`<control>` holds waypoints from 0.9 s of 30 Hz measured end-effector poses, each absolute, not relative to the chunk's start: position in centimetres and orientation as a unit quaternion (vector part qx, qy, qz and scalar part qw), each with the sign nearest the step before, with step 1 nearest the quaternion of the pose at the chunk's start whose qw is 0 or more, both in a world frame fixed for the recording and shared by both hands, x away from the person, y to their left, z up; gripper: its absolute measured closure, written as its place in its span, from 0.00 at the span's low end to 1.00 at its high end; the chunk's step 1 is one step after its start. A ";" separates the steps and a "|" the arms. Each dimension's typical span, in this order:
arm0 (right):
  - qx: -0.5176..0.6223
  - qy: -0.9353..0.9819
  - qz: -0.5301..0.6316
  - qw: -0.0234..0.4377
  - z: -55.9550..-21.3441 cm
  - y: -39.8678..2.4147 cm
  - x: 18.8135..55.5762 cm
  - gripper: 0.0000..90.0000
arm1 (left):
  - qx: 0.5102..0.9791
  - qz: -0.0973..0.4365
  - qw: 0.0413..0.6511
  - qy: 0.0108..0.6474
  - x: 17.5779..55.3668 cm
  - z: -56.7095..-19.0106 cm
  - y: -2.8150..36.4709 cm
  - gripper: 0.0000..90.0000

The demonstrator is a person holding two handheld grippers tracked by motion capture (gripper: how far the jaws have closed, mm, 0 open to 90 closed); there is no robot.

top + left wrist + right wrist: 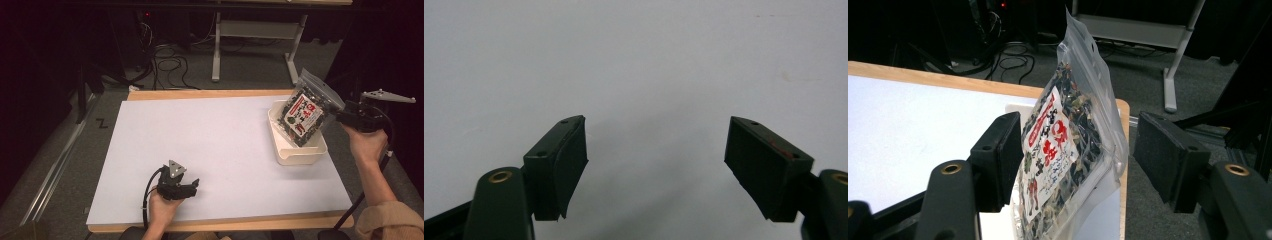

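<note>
A wide white sheet covers a light wooden tabletop whose edge shows along the far and near sides. Below lies grey carpeted floor. Behind stand the 2 white metal legs of another table, tangled black cables and deep darkness beyond.

The left hand comes in from the bottom edge and holds the left gripper low, pointing right, its jaws wide apart with nothing between them. The right forearm, in a tan sleeve, reaches up from the lower right; the right hand holds the right gripper raised, pointing left, jaws spread wide.
</note>
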State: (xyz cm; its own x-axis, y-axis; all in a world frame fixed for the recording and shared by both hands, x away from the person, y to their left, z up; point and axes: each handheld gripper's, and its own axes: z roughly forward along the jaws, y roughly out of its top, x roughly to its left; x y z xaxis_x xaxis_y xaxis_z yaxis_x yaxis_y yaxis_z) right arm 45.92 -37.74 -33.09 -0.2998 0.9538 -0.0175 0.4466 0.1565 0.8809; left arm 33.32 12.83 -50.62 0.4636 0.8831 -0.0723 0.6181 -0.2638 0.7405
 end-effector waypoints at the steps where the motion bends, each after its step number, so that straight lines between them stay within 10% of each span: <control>1: 0.503 0.689 0.423 0.305 -33.0 -37.9 45.6 0.41 | 0.775 0.181 0.366 0.482 33.2 -50.6 12.9 0.28; 27: 0.431 0.720 0.466 0.280 -31.8 -35.8 41.7 0.49 | 0.774 0.182 0.373 0.477 33.3 -50.6 12.8 0.29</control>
State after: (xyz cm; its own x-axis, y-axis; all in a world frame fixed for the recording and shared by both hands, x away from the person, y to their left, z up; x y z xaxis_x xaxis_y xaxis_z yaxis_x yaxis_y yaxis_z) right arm 41.69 -35.82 -31.77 -0.4719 0.8816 -0.0027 0.3592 0.1951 0.9126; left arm 33.29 12.79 -50.60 0.4782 0.8751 -0.0748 0.6035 -0.2655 0.7519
